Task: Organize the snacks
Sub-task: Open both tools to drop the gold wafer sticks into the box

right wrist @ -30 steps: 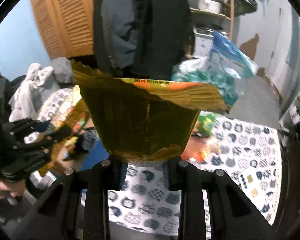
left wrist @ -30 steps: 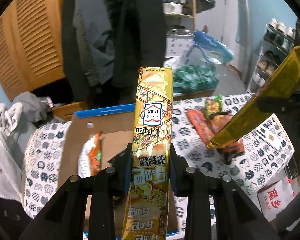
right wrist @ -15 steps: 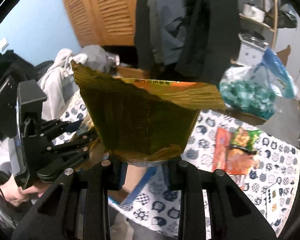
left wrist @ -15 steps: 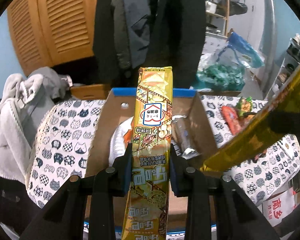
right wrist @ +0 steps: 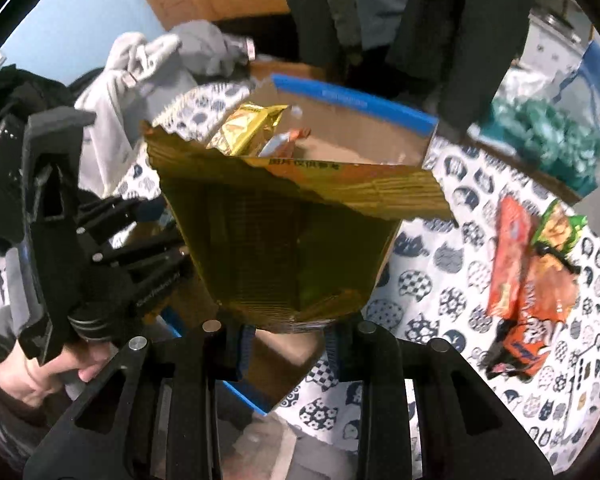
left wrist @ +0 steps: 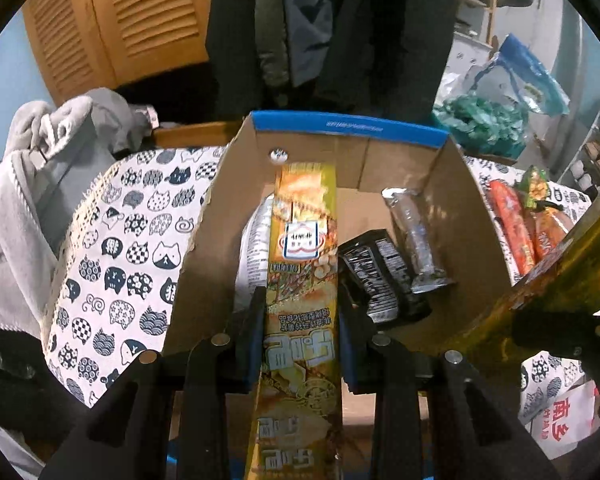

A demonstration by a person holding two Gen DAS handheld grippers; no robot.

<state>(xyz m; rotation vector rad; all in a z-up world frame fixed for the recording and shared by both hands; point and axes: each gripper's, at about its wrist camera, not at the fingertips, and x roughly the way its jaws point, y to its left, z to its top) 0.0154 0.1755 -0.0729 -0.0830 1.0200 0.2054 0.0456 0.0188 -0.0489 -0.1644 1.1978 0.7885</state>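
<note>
My left gripper (left wrist: pixel 302 326) is shut on a long yellow snack pack (left wrist: pixel 304 264) that reaches out over the open cardboard box (left wrist: pixel 204 248). Inside the box lie a white bag (left wrist: pixel 252 248), a black bar (left wrist: pixel 376 276) and a silver bar (left wrist: pixel 414 236). My right gripper (right wrist: pixel 288 344) is shut on a wide gold snack bag (right wrist: pixel 288 240), held above the box's near right side. That gold bag (left wrist: pixel 560 272) also enters the left wrist view from the right. The left gripper (right wrist: pixel 112 240) and the yellow pack's tip (right wrist: pixel 248 128) show in the right wrist view.
The box sits on a table with a cat-print cloth (left wrist: pixel 128 232). Orange and green snack packs (right wrist: pixel 528 264) lie on the cloth to the right of the box. A grey garment (left wrist: pixel 28 184) is heaped at the left, dark coats (left wrist: pixel 332 32) hang behind, and a hand (right wrist: pixel 40 372) holds the left gripper.
Both grippers have come down and over the box with their packs still held. The box interior with the black and silver bars has come into the left wrist view.
</note>
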